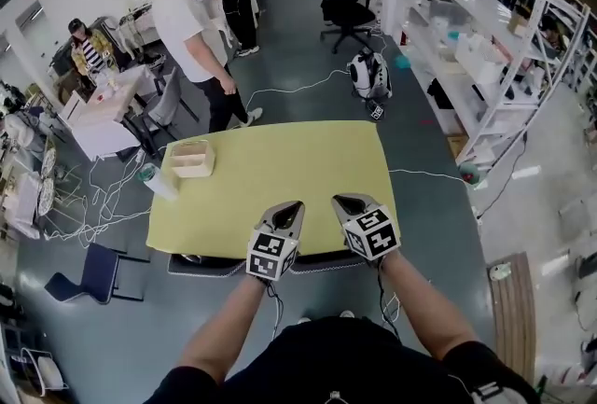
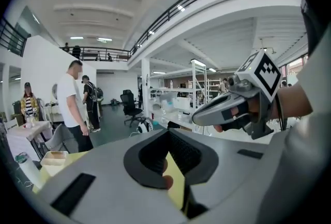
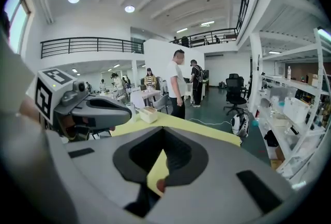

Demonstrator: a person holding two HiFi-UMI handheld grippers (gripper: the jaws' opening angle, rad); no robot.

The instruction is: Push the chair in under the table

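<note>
Closest to my head camera are two forearms (image 1: 222,329), reaching out to the left tool (image 1: 289,208) and the right tool (image 1: 349,203). They sit side by side over the near edge of the yellow tabletop (image 1: 280,160). Along that edge I see the dark chair (image 1: 210,265), tucked under with only a strip showing. A wooden box (image 1: 192,158) sits near the tabletop's left edge.

From the left gripper view, the left tool's jaws are pressed together on nothing, with yellow tabletop behind them.

From the right gripper view, the right tool is likewise closed and empty.
</note>
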